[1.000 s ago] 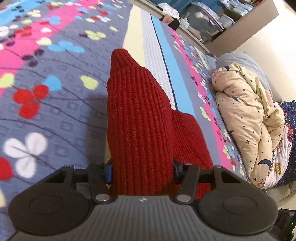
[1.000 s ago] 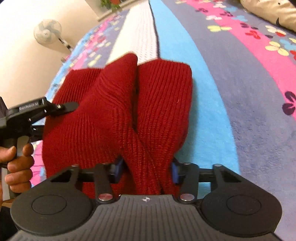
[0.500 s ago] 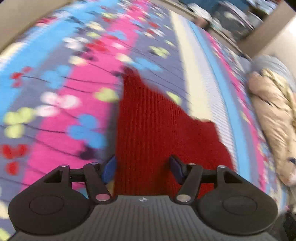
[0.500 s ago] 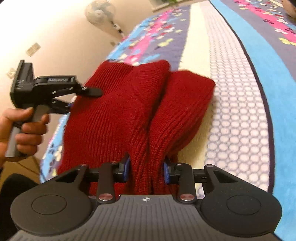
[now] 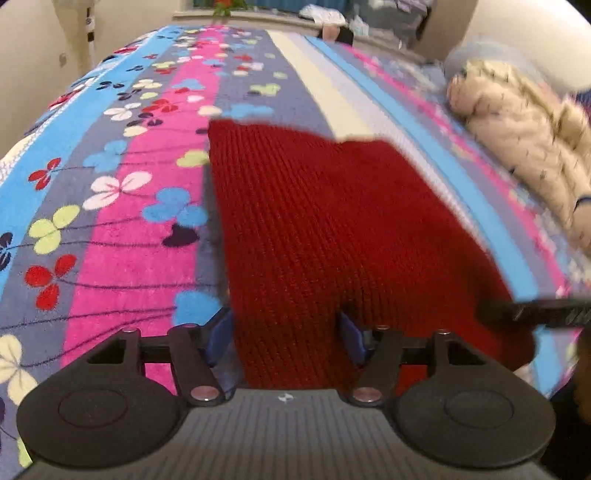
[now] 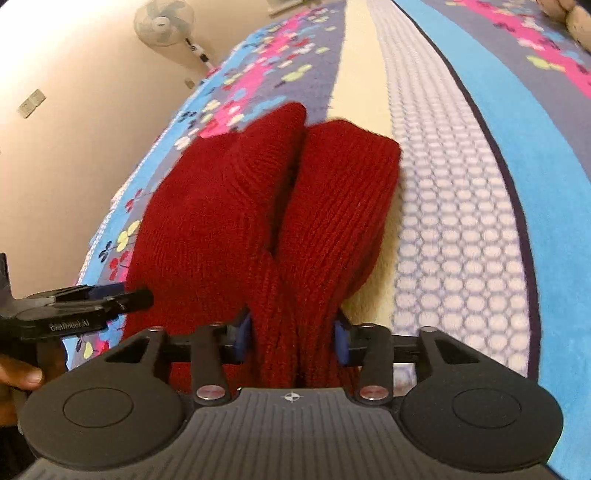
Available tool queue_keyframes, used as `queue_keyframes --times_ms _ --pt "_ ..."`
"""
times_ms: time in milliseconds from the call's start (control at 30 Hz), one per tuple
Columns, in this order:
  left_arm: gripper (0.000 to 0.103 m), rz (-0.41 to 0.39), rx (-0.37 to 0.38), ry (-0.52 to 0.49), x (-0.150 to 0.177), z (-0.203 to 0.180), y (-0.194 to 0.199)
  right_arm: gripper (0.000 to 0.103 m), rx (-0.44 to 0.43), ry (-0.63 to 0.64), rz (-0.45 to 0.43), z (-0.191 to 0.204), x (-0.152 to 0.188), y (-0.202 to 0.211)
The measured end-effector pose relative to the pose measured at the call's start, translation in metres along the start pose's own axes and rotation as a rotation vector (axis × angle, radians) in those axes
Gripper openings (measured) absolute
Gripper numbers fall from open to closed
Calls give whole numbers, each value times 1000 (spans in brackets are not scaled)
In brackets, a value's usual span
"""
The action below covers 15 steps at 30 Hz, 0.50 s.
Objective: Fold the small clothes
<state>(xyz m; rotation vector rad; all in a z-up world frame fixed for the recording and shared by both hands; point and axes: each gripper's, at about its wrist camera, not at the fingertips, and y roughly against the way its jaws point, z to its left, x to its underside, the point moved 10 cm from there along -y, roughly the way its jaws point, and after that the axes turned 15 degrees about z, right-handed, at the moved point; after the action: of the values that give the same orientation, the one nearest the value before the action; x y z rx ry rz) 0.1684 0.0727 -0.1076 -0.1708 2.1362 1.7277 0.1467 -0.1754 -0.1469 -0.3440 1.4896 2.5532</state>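
A dark red ribbed knit garment (image 5: 314,221) lies spread on the flowered bed blanket (image 5: 129,240). Its near edge runs between the pads of my left gripper (image 5: 284,328), which touch it on both sides while the jaws are closing. In the right wrist view the garment (image 6: 258,206) is bunched into two thick folds. A gathered strand of it fills my right gripper (image 6: 293,336), whose jaws are opening with the pads still against the knit. The left gripper's fingers (image 6: 129,295) reach the garment's left edge there. A finger of the right gripper (image 5: 517,314) shows at the garment's right.
A rolled cream quilt with stars (image 5: 524,140) lies along the bed's right side. The bed's left edge drops beside a wall with a standing fan (image 6: 164,18). A person's hand (image 6: 18,373) grips the left tool. Shelves with clutter stand beyond the bed's far end.
The garment went from a narrow raised strip to a wider sheet laid on the blanket. The left gripper swung toward the bed's left side. The right gripper's jaws stand wider than half a second ago.
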Motion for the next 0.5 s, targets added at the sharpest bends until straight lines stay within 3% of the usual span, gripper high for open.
queue_keyframes --times_ms 100,200,267,400,500 --pt "65 -33 0 -23 7 0 14 56 6 -16 -14 0 4 5" --pt "70 52 -32 -62 20 -3 -7 54 50 28 -12 -3 10 4" --pt "76 57 -55 -59 21 -1 -11 51 85 48 27 -8 16 -5" --pt "77 -22 -103 -40 28 -3 13 52 84 7 -8 -7 21 4" --pt "83 -119 -167 -86 41 -18 36 59 164 22 -111 2 31 28"
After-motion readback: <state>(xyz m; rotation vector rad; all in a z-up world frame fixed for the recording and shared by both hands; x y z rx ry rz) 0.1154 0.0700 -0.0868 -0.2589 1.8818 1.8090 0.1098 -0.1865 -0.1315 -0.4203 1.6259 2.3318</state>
